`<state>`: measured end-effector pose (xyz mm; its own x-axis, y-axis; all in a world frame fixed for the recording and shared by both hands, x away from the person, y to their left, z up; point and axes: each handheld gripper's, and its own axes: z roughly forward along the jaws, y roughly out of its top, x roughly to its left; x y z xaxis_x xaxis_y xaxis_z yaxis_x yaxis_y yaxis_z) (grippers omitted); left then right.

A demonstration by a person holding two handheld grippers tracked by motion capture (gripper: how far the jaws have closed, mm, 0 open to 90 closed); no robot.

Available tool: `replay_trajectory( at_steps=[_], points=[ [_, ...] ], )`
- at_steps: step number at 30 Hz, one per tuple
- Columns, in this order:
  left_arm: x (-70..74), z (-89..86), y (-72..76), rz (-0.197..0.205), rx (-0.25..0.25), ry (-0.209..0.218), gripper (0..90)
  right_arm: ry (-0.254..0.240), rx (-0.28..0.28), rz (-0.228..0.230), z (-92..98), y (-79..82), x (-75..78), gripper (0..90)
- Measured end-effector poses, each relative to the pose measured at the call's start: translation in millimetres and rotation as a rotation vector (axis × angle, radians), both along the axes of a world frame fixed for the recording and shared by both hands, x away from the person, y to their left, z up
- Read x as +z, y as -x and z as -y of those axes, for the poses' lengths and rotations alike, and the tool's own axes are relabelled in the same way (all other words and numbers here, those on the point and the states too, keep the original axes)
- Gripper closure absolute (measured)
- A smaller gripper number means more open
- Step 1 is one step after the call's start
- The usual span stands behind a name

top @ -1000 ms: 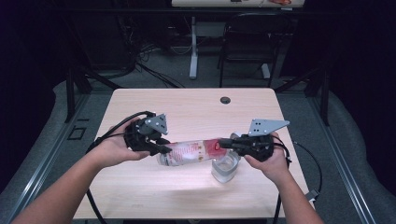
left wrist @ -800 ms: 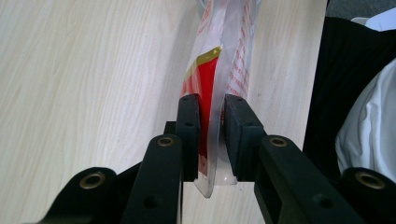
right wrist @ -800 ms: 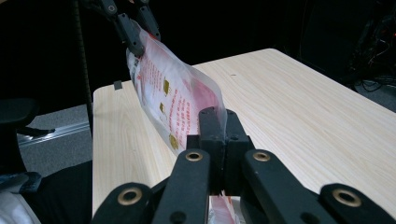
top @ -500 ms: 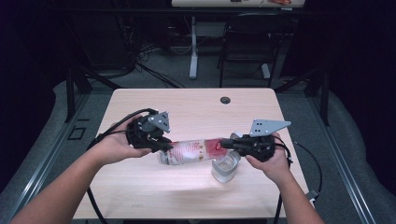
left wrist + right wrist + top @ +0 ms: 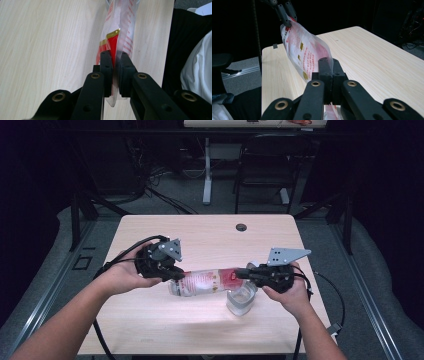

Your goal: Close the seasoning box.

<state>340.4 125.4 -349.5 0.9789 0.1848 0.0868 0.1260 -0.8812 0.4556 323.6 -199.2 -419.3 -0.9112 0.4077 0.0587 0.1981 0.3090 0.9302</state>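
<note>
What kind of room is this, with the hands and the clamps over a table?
Probably a lab or workshop set up for recording handwork. A bare wooden table stands among dark surroundings, cables lie on the grey floor behind it, and an office chair and another desk's leg stand beyond.

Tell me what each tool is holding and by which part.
Both hold one clear red-printed packet, stretched between them above the table. The left tool pinches one end edge; the right tool pinches the opposite end.
</note>
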Motion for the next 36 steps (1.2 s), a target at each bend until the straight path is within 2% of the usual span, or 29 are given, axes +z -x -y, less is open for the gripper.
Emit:
replay_trajectory(
  at_steps=[14,19,30,36],
  points=[
    [7.9,5.5,0.6,0.018,-0.014,-0.043,85.0,-0.002,-0.009,-0.004,1.4,-0.5,-3.4,90.0],
    [14.2,11.1,0.5,0.037,-0.031,-0.070,85.1,-0.016,-0.015,-0.003,4.4,-0.9,-4.6,90.0],
    [23.7,26.2,0.7,0.048,-0.046,-0.130,85.2,-0.051,-0.029,-0.001,12.0,3.1,-10.1,90.0],
    [26.4,32.3,1.3,0.048,-0.049,-0.148,85.4,-0.064,-0.038,0.003,15.9,4.7,-14.0,90.0]
  ],
)
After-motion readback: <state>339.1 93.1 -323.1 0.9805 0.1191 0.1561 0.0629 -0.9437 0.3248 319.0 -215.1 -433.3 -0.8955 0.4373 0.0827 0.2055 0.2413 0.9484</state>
